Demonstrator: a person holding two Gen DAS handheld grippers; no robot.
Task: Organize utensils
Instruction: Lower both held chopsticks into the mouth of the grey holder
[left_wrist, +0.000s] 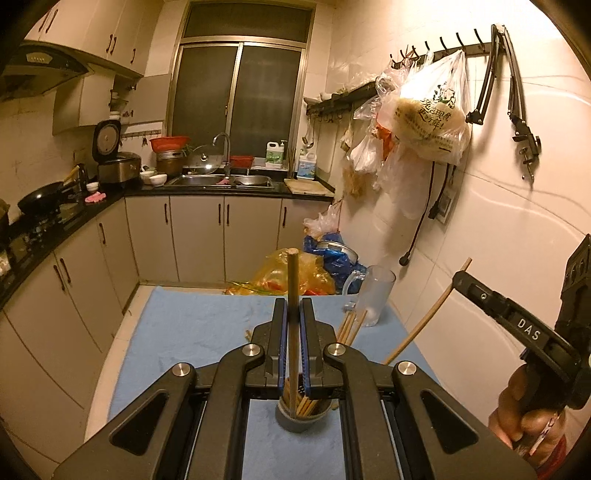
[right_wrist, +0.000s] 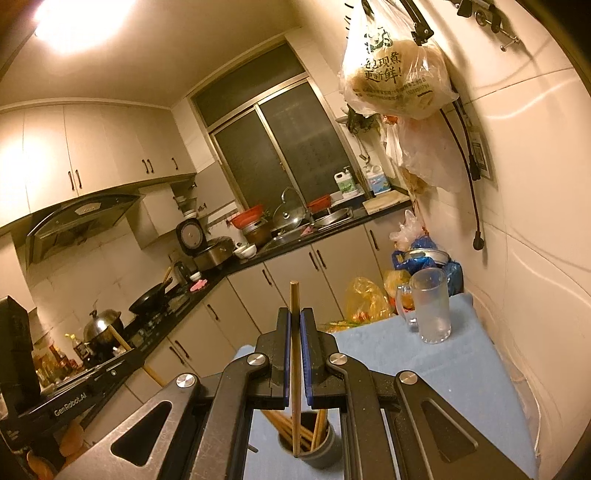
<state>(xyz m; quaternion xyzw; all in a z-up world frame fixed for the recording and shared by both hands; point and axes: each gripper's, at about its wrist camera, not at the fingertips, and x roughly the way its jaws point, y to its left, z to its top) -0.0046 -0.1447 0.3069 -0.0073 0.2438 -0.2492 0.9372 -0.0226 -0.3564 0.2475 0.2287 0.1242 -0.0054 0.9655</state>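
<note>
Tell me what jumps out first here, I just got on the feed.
Each gripper is shut on one chopstick: the left gripper and right gripper both hold theirs upright above a grey cup full of chopsticks on the blue cloth. A glass mug stands at the cloth's far right.

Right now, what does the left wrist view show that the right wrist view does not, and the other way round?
Only the left wrist view shows loose chopsticks lying on the blue cloth beside the glass mug. Only the right wrist view shows the lidded steel pot on the stove and the ceiling light. Both show a claw, left and right, shut on a chopstick over the grey holder, and the hanging bread bag.
</note>
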